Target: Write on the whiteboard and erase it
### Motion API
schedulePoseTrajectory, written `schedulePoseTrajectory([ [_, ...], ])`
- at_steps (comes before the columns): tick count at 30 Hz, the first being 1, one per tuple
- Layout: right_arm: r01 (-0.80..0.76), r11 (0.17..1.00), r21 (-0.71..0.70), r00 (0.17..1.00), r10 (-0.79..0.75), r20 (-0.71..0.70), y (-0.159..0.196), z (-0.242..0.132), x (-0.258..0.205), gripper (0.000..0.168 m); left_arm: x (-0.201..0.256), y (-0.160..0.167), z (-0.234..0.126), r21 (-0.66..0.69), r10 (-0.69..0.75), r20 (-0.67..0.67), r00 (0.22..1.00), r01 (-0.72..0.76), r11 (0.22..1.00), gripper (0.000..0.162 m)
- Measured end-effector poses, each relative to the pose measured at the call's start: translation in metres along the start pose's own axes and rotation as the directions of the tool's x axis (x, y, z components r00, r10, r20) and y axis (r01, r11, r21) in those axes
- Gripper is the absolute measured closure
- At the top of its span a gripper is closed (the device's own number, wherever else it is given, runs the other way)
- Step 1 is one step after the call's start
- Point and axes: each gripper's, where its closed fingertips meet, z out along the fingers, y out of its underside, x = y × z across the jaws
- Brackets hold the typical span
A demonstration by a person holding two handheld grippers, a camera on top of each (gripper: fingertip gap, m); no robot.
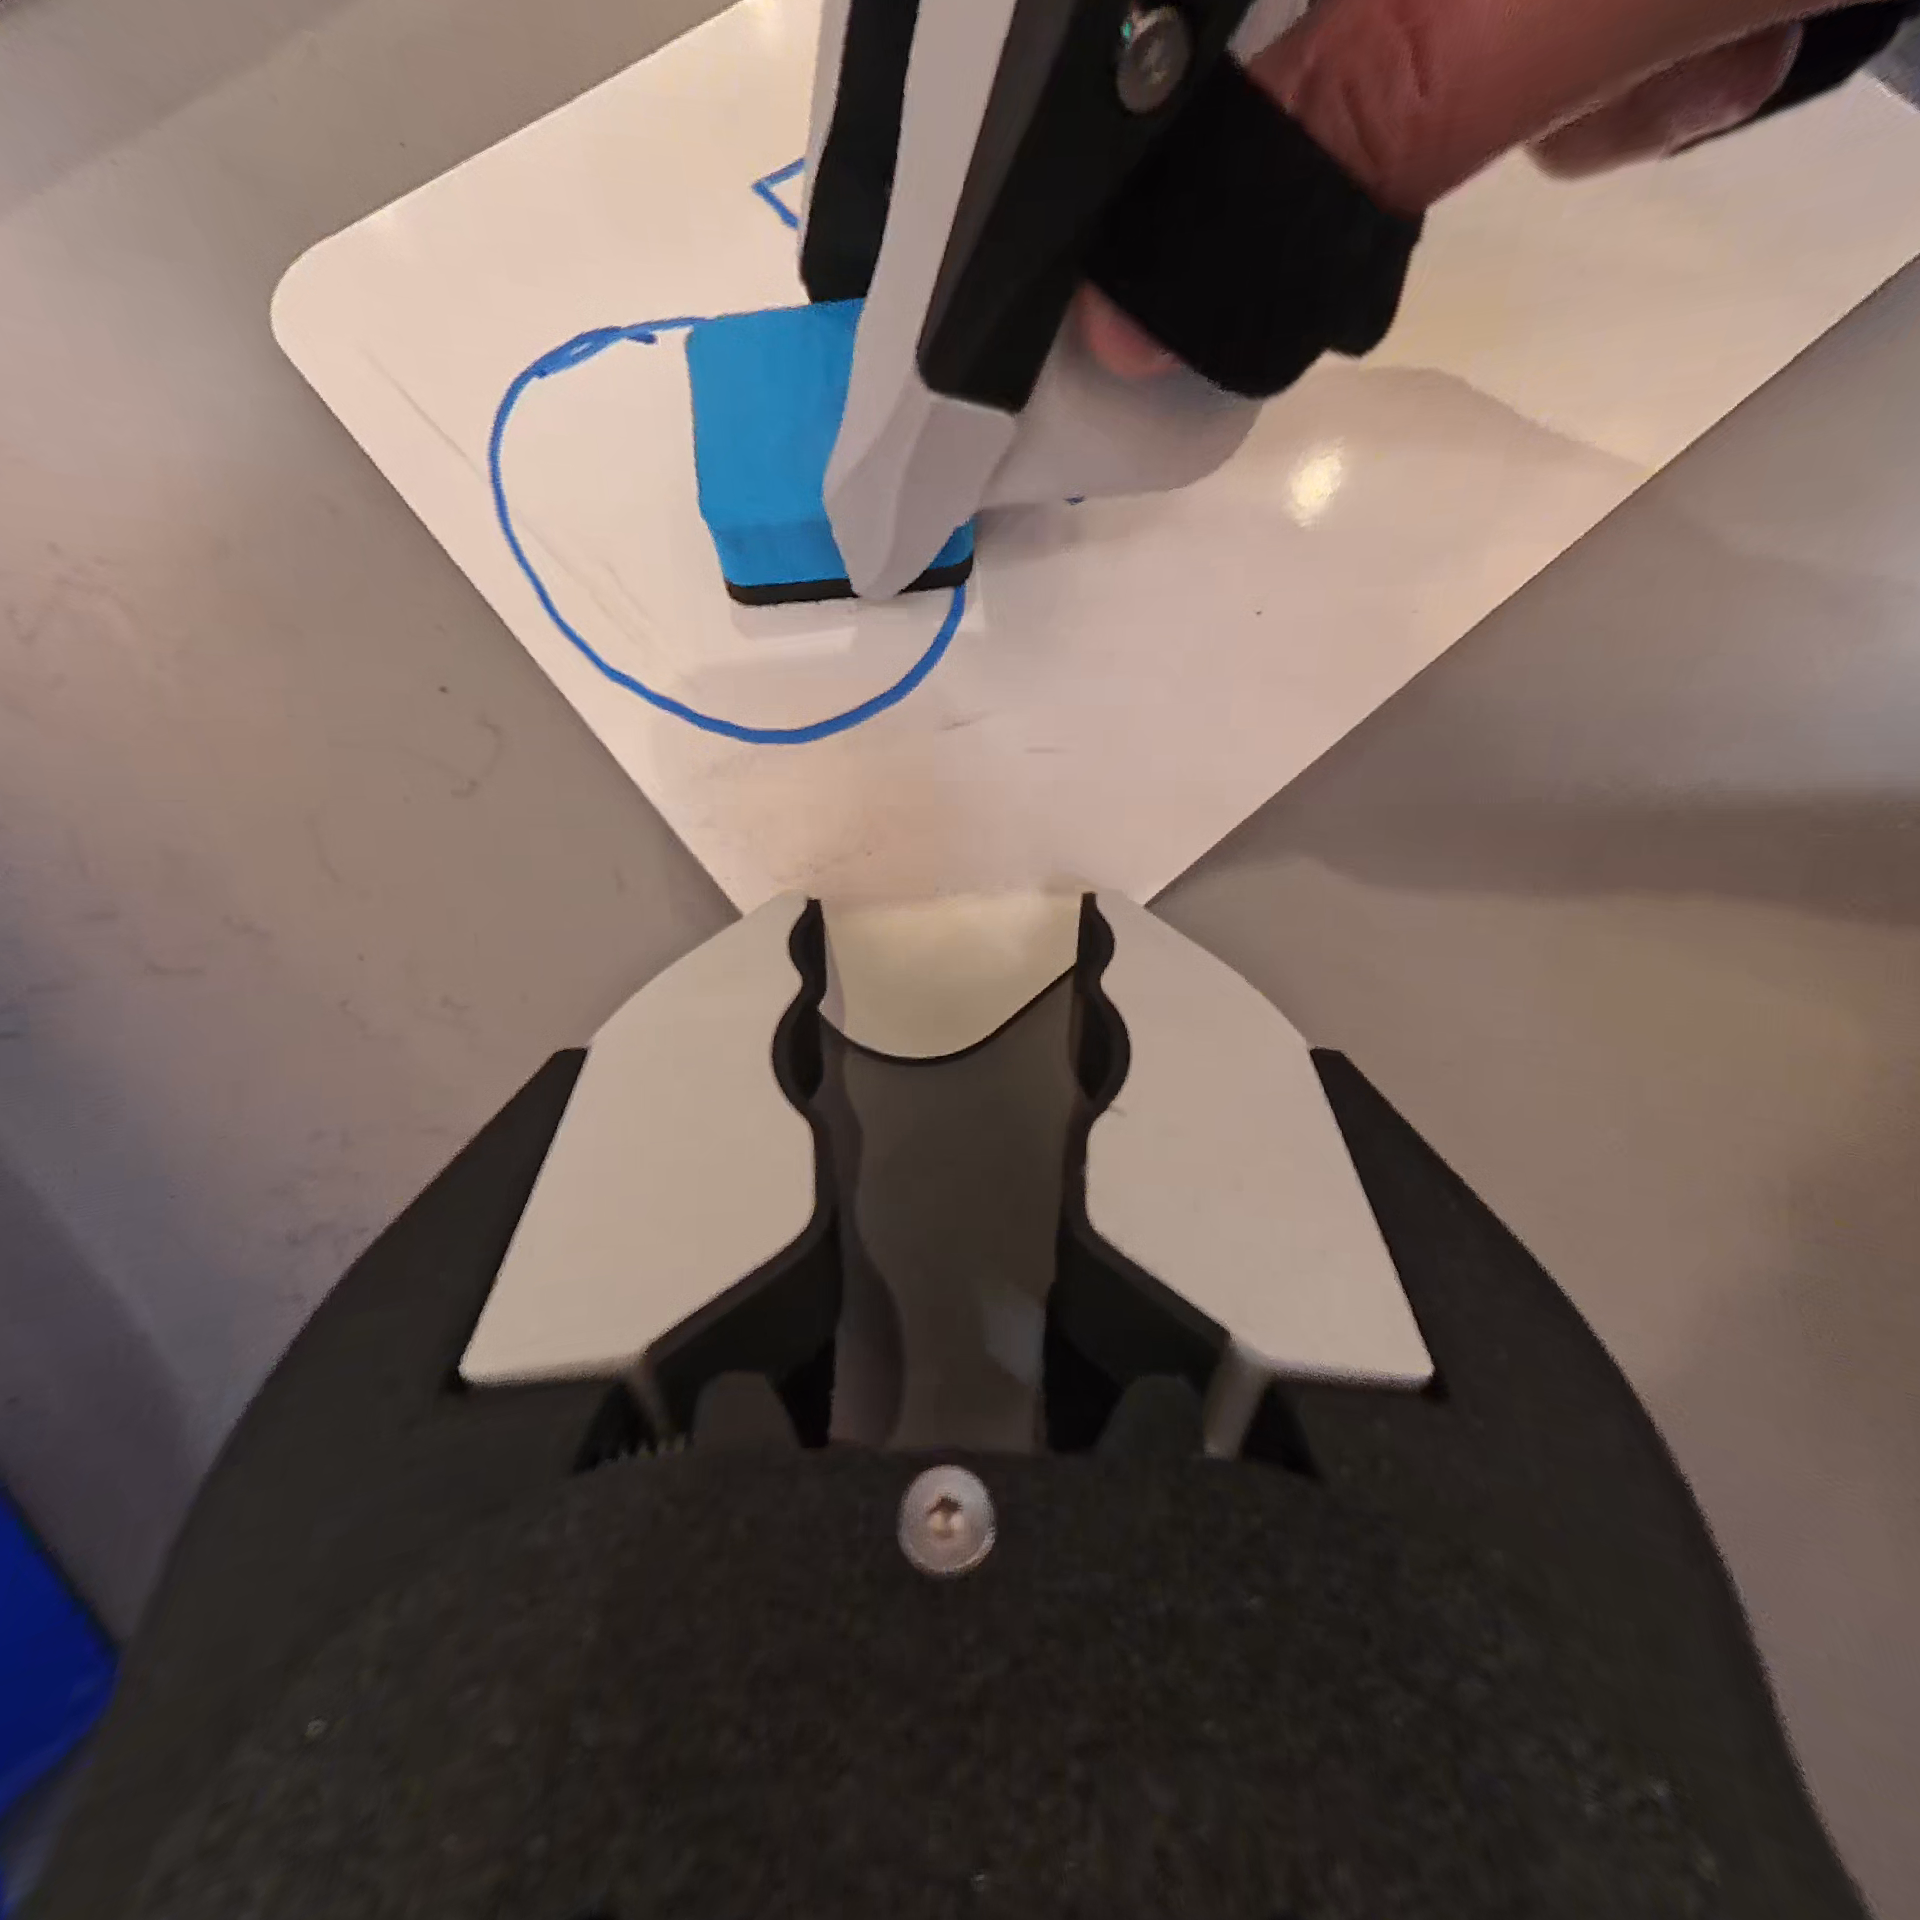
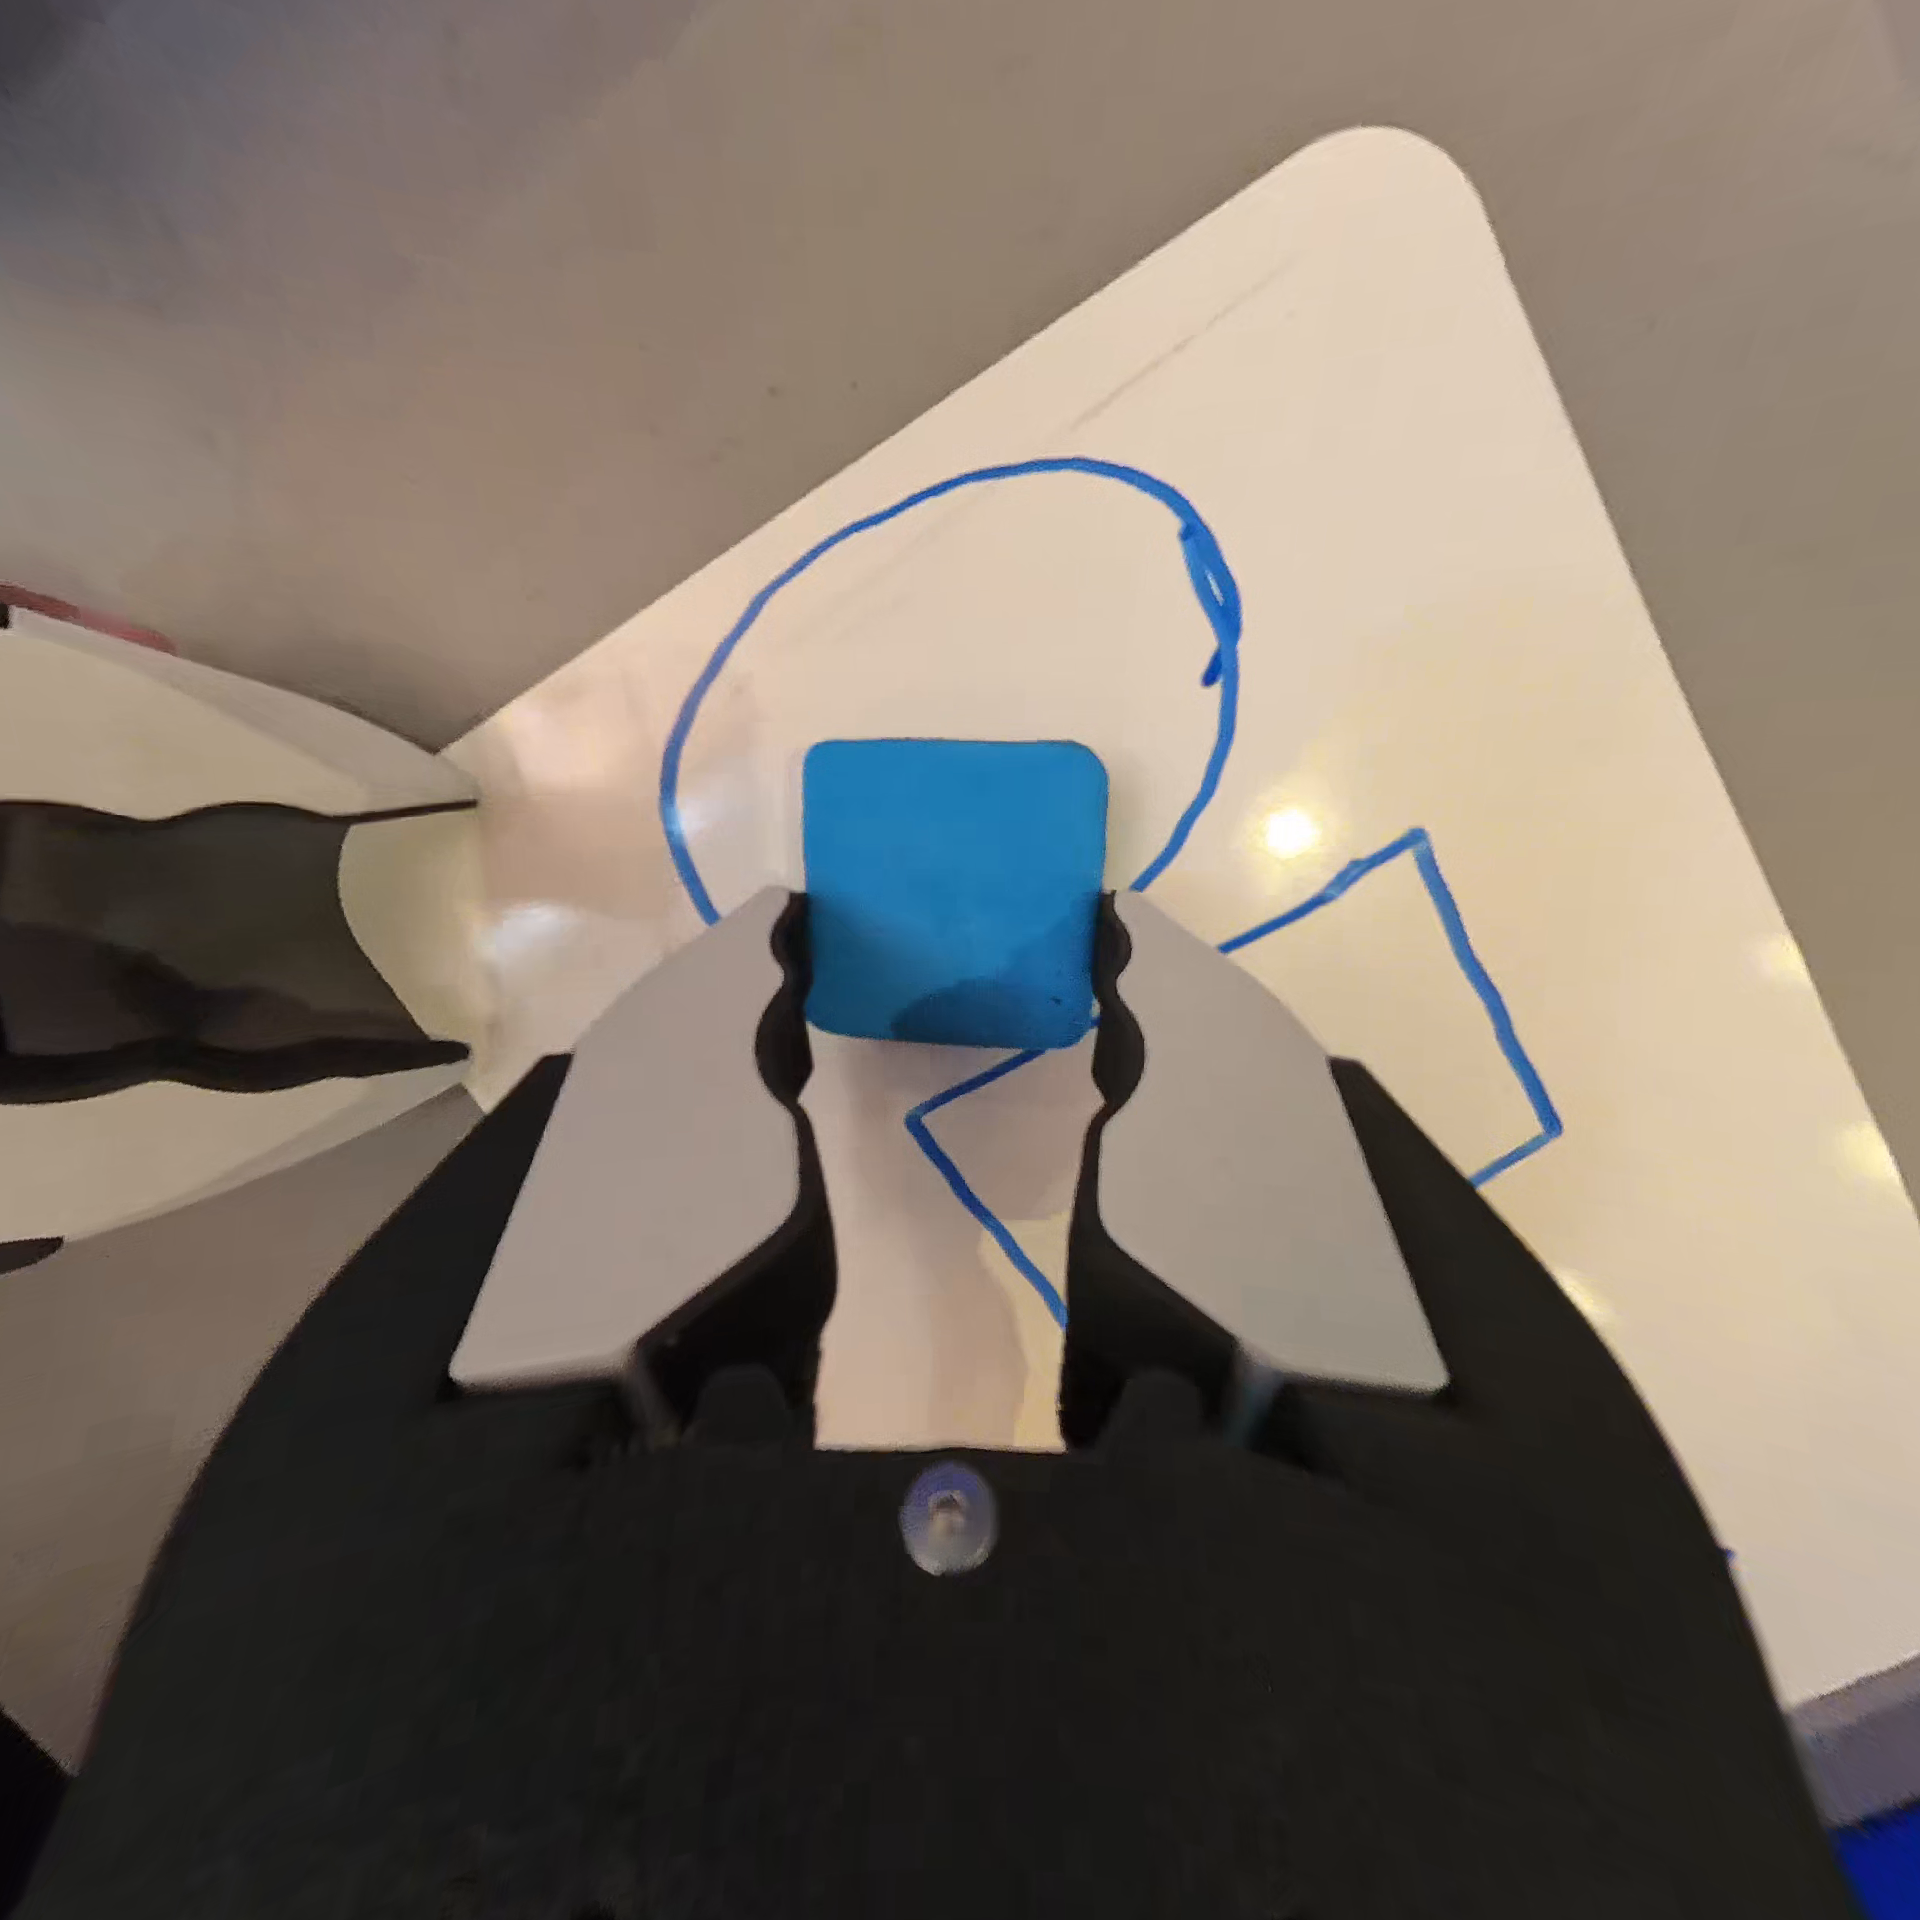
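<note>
A white whiteboard (image 1: 1247, 675) lies flat on a grey table, with a blue circle (image 1: 769, 736) and part of a blue four-sided shape drawn on it. My right gripper (image 2: 951, 914) is shut on a blue eraser (image 2: 951, 831) with a black felt base. The eraser rests on the board inside the circle (image 2: 1070, 463), beside the four-sided shape (image 2: 1488, 985). In the left wrist view the eraser (image 1: 769, 447) sits under the right gripper (image 1: 894, 566). My left gripper (image 1: 945, 914) is open, its fingertips at the near corner of the board. It also shows in the right wrist view (image 2: 462, 930).
The grey table (image 1: 260, 935) surrounds the board on all sides. A gloved hand (image 1: 1455, 94) holds the right gripper from above. A blue object (image 1: 42, 1662) sits at the lower left edge, and another blue patch (image 2: 1870, 1860) at the lower right.
</note>
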Motion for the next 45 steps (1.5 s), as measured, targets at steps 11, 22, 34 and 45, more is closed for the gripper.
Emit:
schedulePoseTrajectory([
  [11,0.196,0.968,-0.154,0.979,-0.185,0.086,-0.005,0.006,-0.046,0.118,0.004,0.002,-0.002,-0.004,0.012,-0.016,1.000,-0.012,1.000,0.115],
  [22,0.103,0.971,-0.214,0.993,-0.088,0.076,-0.010,0.004,0.010,0.117,-0.005,0.013,-0.007,-0.068,-0.023,0.018,1.000,0.024,0.997,0.092],
  [34,0.147,0.971,-0.189,0.987,-0.131,0.096,-0.032,0.015,0.017,0.117,0.000,0.010,-0.005,-0.042,0.000,0.003,1.000,0.000,0.999,0.107],
  [45,0.052,0.976,-0.211,0.995,-0.032,0.100,-0.050,0.020,0.060,0.118,0.002,0.009,-0.004,-0.036,0.012,0.001,1.000,-0.012,0.999,0.114],
])
